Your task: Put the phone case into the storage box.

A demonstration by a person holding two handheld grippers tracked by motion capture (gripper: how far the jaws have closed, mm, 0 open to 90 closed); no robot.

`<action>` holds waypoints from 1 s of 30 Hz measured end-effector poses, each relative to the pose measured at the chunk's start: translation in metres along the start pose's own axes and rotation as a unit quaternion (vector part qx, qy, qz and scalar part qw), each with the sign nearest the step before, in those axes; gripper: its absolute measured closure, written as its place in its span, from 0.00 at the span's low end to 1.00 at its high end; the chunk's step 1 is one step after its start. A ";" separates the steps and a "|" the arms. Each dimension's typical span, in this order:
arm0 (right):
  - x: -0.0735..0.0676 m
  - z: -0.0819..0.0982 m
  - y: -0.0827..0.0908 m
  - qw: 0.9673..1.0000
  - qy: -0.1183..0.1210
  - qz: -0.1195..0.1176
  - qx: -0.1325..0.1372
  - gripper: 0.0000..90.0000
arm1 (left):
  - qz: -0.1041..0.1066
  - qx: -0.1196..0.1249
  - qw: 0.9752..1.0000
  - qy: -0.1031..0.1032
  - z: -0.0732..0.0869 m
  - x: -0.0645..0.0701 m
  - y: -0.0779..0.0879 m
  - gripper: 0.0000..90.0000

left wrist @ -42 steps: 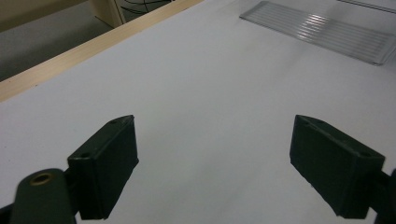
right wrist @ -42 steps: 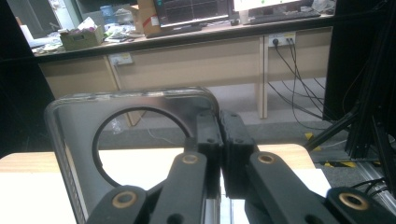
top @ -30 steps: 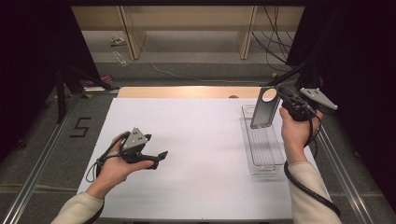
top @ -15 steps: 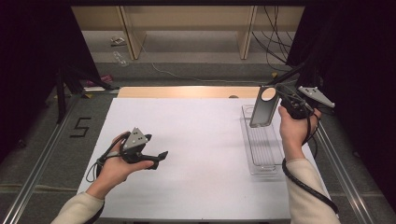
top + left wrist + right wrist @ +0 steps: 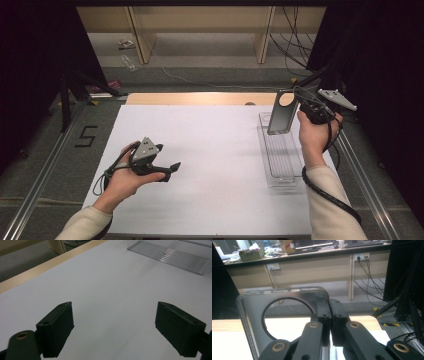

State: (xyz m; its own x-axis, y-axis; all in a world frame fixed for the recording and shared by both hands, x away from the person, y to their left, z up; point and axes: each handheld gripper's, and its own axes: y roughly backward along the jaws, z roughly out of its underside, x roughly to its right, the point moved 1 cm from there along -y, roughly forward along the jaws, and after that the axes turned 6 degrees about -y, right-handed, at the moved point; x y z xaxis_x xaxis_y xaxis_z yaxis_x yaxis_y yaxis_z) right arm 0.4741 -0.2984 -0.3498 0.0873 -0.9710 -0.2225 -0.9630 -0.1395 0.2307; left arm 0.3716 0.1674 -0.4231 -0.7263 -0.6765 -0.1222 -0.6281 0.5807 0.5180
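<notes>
Two grippers. Right gripper clamps the grey holed plate by one edge, hanging upright above the clear tray's far end, seemingly for slotting; left gripper, wide and empty, waits well left of the tray.

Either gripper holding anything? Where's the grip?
The right gripper clamps a grey plate with a round hole at its top edge. The left gripper is open, empty.
</notes>
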 end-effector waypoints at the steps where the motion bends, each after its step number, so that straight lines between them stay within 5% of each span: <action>1: 0.000 0.000 -0.001 1.000 0.000 0.001 -0.001 0.98 | -0.001 0.000 1.000 0.001 0.000 0.000 0.000 0.16; 30: 0.000 -0.002 -0.014 1.000 0.003 0.008 -0.014 0.98 | 0.003 -0.001 1.000 0.001 0.000 0.000 -0.001 0.16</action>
State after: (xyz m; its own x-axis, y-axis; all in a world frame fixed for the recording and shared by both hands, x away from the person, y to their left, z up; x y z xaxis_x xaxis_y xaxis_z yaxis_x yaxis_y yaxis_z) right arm 0.4881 -0.2972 -0.3515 0.0731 -0.9744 -0.2126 -0.9568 -0.1286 0.2606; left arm 0.3721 0.1668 -0.4239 -0.7291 -0.6741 -0.1184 -0.6240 0.5837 0.5195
